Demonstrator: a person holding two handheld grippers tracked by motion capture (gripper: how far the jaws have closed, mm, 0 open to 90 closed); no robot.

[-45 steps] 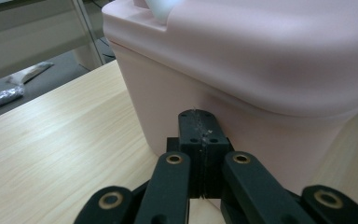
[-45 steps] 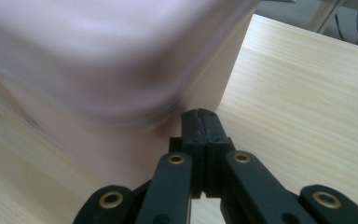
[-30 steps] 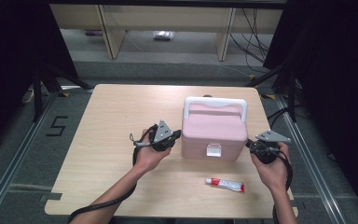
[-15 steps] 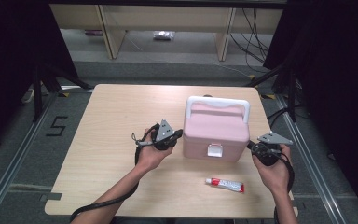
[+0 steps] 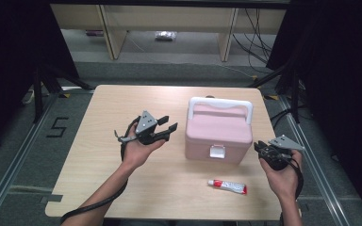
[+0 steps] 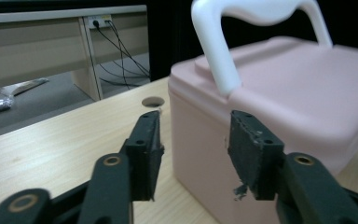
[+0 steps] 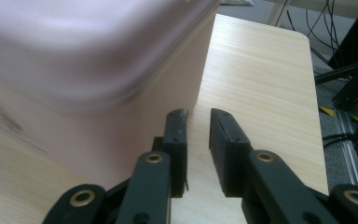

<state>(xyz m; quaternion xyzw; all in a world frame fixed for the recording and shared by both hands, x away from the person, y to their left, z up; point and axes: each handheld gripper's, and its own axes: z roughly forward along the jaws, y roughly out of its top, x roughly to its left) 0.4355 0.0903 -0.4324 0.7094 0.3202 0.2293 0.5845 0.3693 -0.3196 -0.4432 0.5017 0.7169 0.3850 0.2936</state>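
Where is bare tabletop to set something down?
The widest free patch is the table's left half, left of the pink box. A smaller strip lies behind the box. Front right is crowded: tube, right tool.

The pink storage box (image 5: 219, 135) looks like smooth, faintly satin plastic with a glossier white plastic handle (image 5: 220, 104), the table (image 5: 94, 179) is matt pale wood-grain laminate, and the left gripper (image 6: 193, 144) has matt black, scuffed plastic jaws.

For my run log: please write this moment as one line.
left hand-held gripper: open, jaws just opened, empty | right hand-held gripper: open, empty | pink box: closed
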